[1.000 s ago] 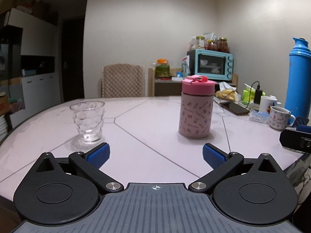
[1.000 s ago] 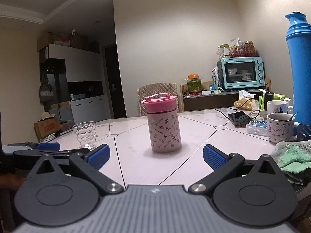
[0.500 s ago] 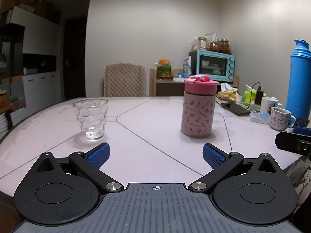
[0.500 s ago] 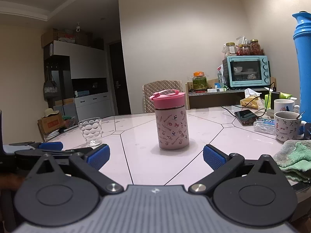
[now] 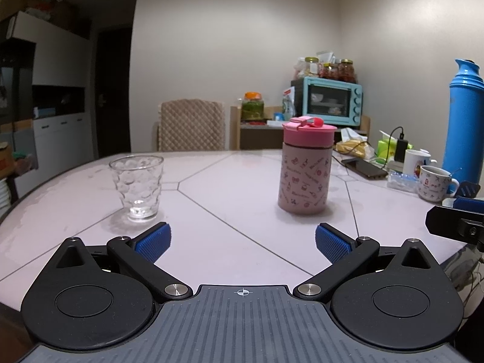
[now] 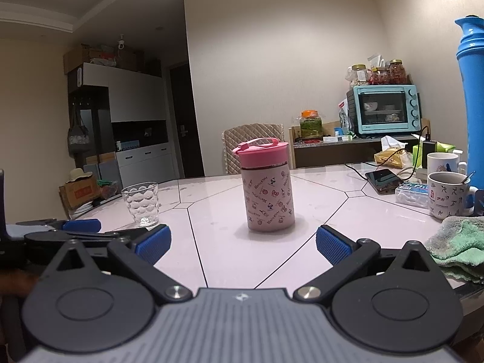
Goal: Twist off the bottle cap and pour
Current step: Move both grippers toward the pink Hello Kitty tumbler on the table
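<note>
A pale pink patterned bottle (image 5: pixel 305 177) with a pink screw cap (image 5: pixel 308 131) stands upright on the white table (image 5: pixel 236 211). It also shows in the right wrist view (image 6: pixel 269 199), with its cap (image 6: pixel 261 151) on. An empty clear glass (image 5: pixel 137 187) stands to its left, and shows in the right wrist view (image 6: pixel 141 204) too. My left gripper (image 5: pixel 242 240) is open and empty, short of both. My right gripper (image 6: pixel 242 242) is open and empty, facing the bottle. The left gripper's side shows at the left of the right wrist view (image 6: pixel 69 231).
A tall blue thermos (image 5: pixel 462 124), two mugs (image 5: pixel 434 183), a phone (image 5: pixel 364 168) with a cable and a small plastic box stand at the table's right. A green cloth (image 6: pixel 456 242) lies near the right front edge. A chair (image 5: pixel 190 128) stands behind the table.
Both grippers have moved forward a little toward the table; the bottle and glass look slightly larger. Both stay open and empty.
</note>
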Motion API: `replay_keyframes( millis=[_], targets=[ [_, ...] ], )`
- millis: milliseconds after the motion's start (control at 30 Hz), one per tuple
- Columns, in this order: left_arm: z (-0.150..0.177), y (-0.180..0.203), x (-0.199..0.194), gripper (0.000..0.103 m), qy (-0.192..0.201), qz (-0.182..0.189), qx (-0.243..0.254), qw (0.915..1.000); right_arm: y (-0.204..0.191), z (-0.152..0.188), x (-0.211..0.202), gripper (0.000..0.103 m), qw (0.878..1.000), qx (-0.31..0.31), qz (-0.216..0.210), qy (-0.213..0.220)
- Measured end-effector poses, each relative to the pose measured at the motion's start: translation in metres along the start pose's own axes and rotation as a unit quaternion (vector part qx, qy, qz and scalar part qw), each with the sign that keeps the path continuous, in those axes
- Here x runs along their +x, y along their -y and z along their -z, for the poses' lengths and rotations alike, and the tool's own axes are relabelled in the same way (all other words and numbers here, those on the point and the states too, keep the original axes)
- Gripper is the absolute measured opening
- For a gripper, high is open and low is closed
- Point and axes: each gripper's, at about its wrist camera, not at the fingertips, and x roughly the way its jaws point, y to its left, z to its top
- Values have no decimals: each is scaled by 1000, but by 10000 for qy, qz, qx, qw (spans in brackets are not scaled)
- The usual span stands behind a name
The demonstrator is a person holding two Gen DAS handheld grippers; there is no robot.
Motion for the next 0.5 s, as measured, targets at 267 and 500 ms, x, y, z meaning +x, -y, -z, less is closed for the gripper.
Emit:
replay_keyframes(
  millis=[267, 500],
  targets=[
    [-1, 3, 6, 103, -2, 73, 65, 10000, 3, -2, 0, 103, 10000, 36, 18, 21],
    [-4, 3, 14, 103, -31, 152, 89, 9998, 5, -9, 1, 103, 9999, -1, 81, 89]
  ],
)
